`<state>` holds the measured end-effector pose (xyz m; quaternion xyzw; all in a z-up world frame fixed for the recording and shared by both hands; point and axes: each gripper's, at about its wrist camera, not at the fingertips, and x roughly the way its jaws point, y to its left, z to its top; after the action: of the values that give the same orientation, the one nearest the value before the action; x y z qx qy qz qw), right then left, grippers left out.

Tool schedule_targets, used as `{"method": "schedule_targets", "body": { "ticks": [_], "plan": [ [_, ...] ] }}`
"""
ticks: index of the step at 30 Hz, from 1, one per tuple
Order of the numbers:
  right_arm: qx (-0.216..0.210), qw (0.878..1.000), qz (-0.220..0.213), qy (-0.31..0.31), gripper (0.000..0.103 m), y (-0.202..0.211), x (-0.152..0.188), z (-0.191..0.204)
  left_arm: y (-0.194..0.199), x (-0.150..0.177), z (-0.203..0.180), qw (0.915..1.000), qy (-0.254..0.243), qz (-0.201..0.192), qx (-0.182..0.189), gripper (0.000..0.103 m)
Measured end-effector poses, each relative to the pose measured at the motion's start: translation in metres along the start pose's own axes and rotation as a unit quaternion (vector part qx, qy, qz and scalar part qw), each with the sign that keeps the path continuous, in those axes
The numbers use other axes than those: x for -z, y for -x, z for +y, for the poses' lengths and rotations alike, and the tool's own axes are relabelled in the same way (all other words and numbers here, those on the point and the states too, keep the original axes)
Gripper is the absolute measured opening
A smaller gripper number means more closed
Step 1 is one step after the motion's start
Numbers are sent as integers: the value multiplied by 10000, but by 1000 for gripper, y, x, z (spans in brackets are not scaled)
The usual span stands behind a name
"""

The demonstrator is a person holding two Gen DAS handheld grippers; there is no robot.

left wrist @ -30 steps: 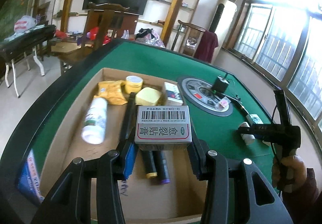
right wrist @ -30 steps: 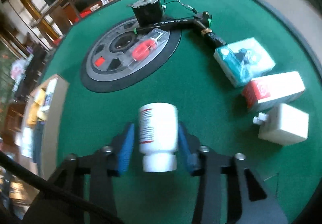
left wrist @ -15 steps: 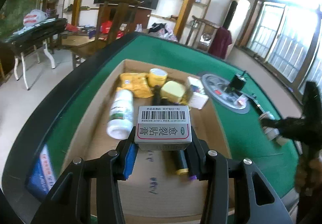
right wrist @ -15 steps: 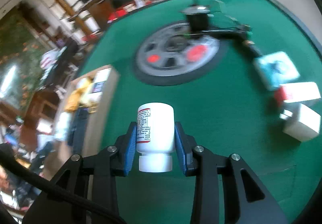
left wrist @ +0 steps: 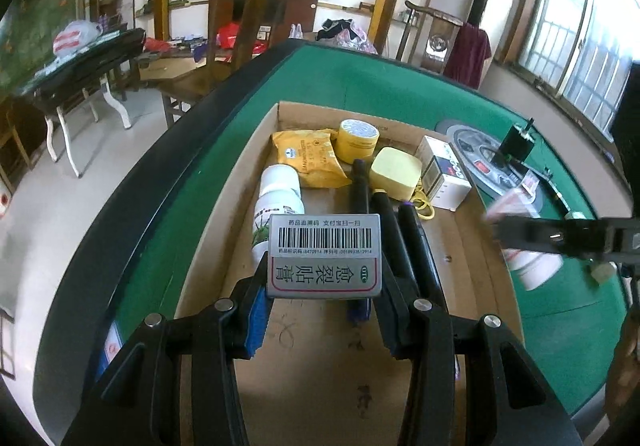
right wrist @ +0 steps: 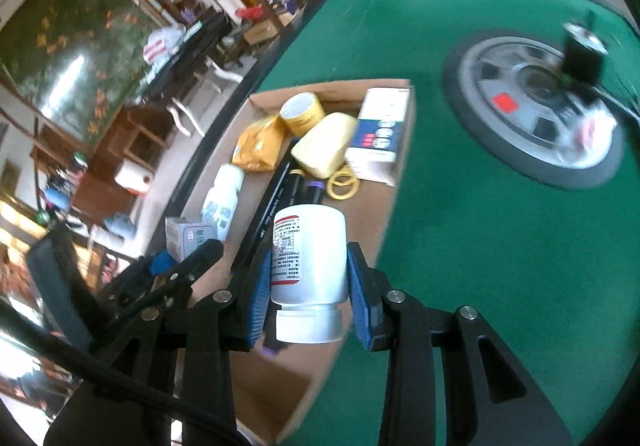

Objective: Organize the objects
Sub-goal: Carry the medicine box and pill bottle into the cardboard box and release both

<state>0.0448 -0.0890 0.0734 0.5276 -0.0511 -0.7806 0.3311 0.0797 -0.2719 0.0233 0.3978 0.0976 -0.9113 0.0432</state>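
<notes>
My left gripper (left wrist: 322, 298) is shut on a silver medicine box (left wrist: 324, 256) with a barcode, held above the near part of the cardboard tray (left wrist: 476, 270). My right gripper (right wrist: 308, 306) is shut on a white pill bottle (right wrist: 309, 262) with its cap toward the camera, held over the tray's right edge (right wrist: 384, 221). The silver box also shows in the right wrist view (right wrist: 188, 236). In the left wrist view the right gripper and its bottle (left wrist: 534, 270) hang blurred at the right.
The tray holds a white bottle (left wrist: 278, 201), a yellow pouch (left wrist: 310, 157), a yellow tape roll (left wrist: 357, 139), a yellow case (left wrist: 396, 173), a white and blue box (left wrist: 444, 175) and dark pens (left wrist: 396, 238). A grey round disc (right wrist: 536, 117) lies on the green table (right wrist: 500, 246).
The right gripper has carried the white bottle left from the green cloth to the tray's edge. The left gripper has drawn back and shifted left with the silver box.
</notes>
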Motion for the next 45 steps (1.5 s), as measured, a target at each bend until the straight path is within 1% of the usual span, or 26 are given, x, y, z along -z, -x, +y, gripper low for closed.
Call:
{"method": "schedule_targets", "body": {
  "ticks": [1, 5, 7, 12, 14, 16, 18, 20, 22, 25, 27, 28, 29, 30, 34, 37, 40, 45],
  "plan": [
    [108, 9999, 40, 72, 33, -7, -2, 5, -4, -1, -1, 10000, -21, 52, 0, 40],
    [574, 9977, 192, 291, 33, -35, -11, 16, -17, -5, 1, 9993, 89, 309, 211, 40],
    [755, 9963, 217, 344, 33, -43, -15, 17, -16, -6, 4, 9992, 194, 282, 225, 40],
    [990, 9941, 329, 306, 33, -54, -20, 11, -16, -4, 14, 9980, 433, 314, 332, 41],
    [1048, 9935, 336, 288, 33, -56, -21, 10, -13, -3, 16, 9982, 441, 268, 299, 43],
    [1088, 9931, 337, 280, 33, -57, -21, 12, -9, -3, 18, 9983, 476, 200, 282, 50],
    [1140, 9926, 320, 259, 33, -56, -22, 11, -5, -5, 20, 9978, 546, 145, 354, 53],
    [1116, 9932, 278, 176, 33, -54, -23, 8, -1, -7, 22, 9975, 591, 82, 376, 55],
    [1046, 9942, 207, 105, 34, -50, -24, 5, 3, -10, 24, 9971, 656, 20, 395, 55],
    [913, 9958, -45, 45, 34, -37, -24, 4, 11, -13, 32, 9947, 895, -109, 496, 55],
    [886, 9957, -263, 42, 42, -25, -24, 4, 18, -14, 38, 9926, 1069, -226, 535, 55],
    [885, 9953, -383, 43, 48, -17, -23, 2, 22, -14, 41, 9917, 1141, -283, 526, 57],
    [884, 9951, -449, 39, 52, -13, -22, 1, 25, -14, 43, 9906, 1222, -340, 502, 59],
    [875, 9947, -537, 24, 53, -6, -20, -1, 28, -14, 45, 9896, 1299, -384, 490, 61],
    [917, 9934, -686, -100, 53, 8, -16, -15, 35, -13, 48, 9871, 1477, -424, 455, 61],
    [897, 9930, -713, -280, 54, 15, -11, -29, 37, -12, 42, 9873, 1467, -379, 487, 61],
    [901, 9919, -794, -420, 53, 30, -2, -50, 41, -11, 27, 9886, 1332, -342, 608, 61],
    [1134, 9853, -1066, -703, 53, 69, 15, -96, 50, -9, -11, 9913, 885, -365, 905, 61]
  ]
}}
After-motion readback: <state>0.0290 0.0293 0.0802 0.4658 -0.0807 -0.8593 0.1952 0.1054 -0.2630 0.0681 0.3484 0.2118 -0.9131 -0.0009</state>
